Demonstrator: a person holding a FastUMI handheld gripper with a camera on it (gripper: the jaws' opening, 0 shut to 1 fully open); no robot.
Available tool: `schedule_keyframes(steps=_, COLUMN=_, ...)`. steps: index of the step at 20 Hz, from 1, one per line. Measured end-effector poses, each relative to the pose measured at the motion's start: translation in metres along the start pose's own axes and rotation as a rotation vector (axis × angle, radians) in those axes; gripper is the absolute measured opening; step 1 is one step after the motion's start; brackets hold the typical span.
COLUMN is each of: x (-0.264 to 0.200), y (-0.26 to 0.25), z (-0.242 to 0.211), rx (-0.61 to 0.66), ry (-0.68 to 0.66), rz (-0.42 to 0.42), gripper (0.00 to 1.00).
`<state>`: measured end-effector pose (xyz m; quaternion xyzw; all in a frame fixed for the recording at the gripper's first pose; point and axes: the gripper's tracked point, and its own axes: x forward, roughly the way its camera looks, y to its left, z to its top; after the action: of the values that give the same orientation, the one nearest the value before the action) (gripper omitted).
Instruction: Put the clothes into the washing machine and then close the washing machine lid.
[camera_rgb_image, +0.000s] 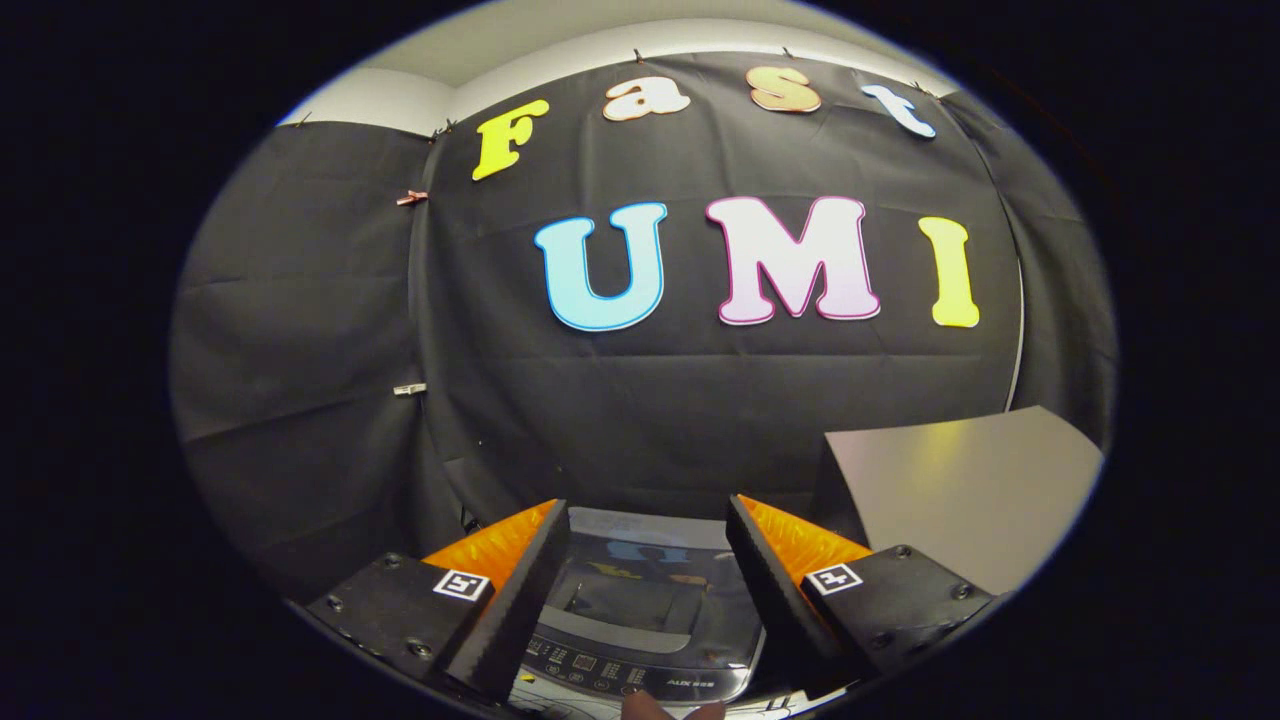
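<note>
The washing machine (640, 610) stands below and just ahead of my fingers, seen between them. Its dark glossy lid (635, 585) lies flat and shut, mirroring the wall. A control panel (610, 675) with small buttons runs along its near edge. My gripper (648, 520) hovers above the machine, open, with a wide gap and nothing between the fingers. A bit of a hand (650, 705) shows at the near edge under the panel. No clothes are in sight.
A grey tabletop (960, 480) stands to the right of the machine, beyond the right finger. The black cloth wall (700, 400) hangs close behind the machine and wraps round on the left.
</note>
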<state>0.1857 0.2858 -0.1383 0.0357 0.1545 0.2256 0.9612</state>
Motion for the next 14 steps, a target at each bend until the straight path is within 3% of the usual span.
schedule_keyframes(steps=14, x=-0.096, y=0.011, z=0.081, rx=-0.081, ry=-0.145, rz=0.008, gripper=0.99)
